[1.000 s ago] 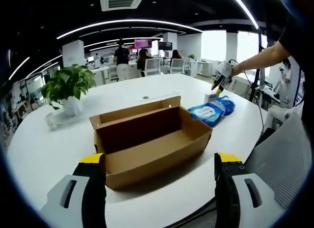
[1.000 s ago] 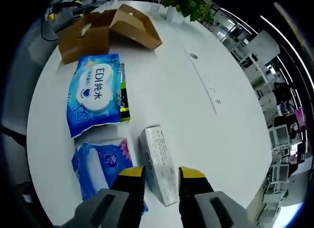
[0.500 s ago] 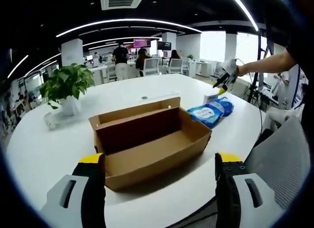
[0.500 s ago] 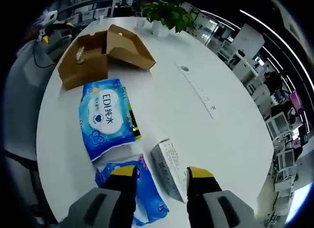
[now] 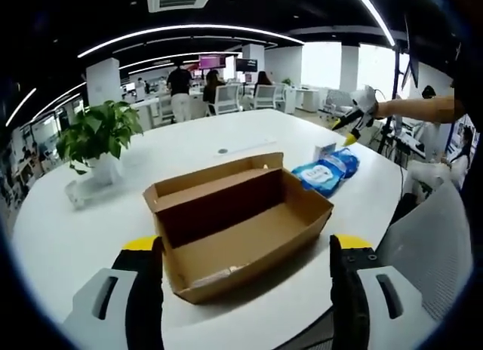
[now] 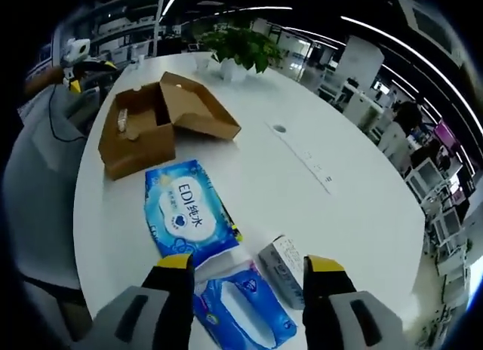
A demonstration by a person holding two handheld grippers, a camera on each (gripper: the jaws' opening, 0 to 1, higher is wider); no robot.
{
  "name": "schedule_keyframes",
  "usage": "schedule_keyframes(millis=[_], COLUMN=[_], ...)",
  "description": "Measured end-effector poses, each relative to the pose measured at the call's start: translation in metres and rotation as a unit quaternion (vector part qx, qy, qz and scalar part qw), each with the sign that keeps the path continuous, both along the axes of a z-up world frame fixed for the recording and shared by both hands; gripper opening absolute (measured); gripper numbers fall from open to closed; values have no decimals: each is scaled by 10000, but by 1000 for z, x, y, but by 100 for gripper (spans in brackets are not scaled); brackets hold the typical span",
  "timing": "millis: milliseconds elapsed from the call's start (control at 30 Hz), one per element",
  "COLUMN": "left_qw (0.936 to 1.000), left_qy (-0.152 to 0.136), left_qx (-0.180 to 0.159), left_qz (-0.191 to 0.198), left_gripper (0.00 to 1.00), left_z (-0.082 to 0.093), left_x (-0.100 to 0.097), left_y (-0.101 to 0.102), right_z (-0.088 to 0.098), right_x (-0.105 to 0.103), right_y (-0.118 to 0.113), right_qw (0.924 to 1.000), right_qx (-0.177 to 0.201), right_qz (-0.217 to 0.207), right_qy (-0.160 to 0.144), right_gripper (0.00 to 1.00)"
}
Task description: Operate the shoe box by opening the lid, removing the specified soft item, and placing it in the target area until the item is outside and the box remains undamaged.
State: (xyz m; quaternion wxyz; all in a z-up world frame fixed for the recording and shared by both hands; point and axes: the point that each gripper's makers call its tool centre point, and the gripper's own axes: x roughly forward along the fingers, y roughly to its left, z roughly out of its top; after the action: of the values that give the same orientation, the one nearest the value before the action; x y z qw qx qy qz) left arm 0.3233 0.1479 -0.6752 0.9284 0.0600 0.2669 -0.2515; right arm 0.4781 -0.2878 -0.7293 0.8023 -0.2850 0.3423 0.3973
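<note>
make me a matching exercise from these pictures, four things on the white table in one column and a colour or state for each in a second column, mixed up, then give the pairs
Things:
1. shoe box
2. wipes pack
3. potted plant
4. small carton

Descriptions:
A. green leaves, white pot
B. brown cardboard, lid open
C. grey-white, lying beside the tissue pack
D. blue, flat, printed label

Pairs: 1-B, 2-D, 3-A, 4-C

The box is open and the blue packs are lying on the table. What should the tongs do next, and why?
Probably pull the right tongs further away. They are open, holding nothing, above the blue packs on the white table. The shoe box sits lid-open and looks undamaged, with a small item inside at one end. The left tongs are open in front of it.
</note>
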Motion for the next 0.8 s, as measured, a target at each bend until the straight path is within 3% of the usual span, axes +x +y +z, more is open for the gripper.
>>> schedule_keyframes(millis=[233,800], left_qw=[9998,9961], left_qy=[93,410], left_qx=[2,439], left_qz=[-191,-646], left_gripper=[90,88], left_z=[1,-6], left_x=[5,21], left_y=[0,9], right_z=[9,25], right_x=[-20,-65], right_y=[9,21], right_qw=[9989,9918], right_qx=[389,932], right_qz=[-270,-841], right_qy=[-41,-228], right_gripper=[68,89])
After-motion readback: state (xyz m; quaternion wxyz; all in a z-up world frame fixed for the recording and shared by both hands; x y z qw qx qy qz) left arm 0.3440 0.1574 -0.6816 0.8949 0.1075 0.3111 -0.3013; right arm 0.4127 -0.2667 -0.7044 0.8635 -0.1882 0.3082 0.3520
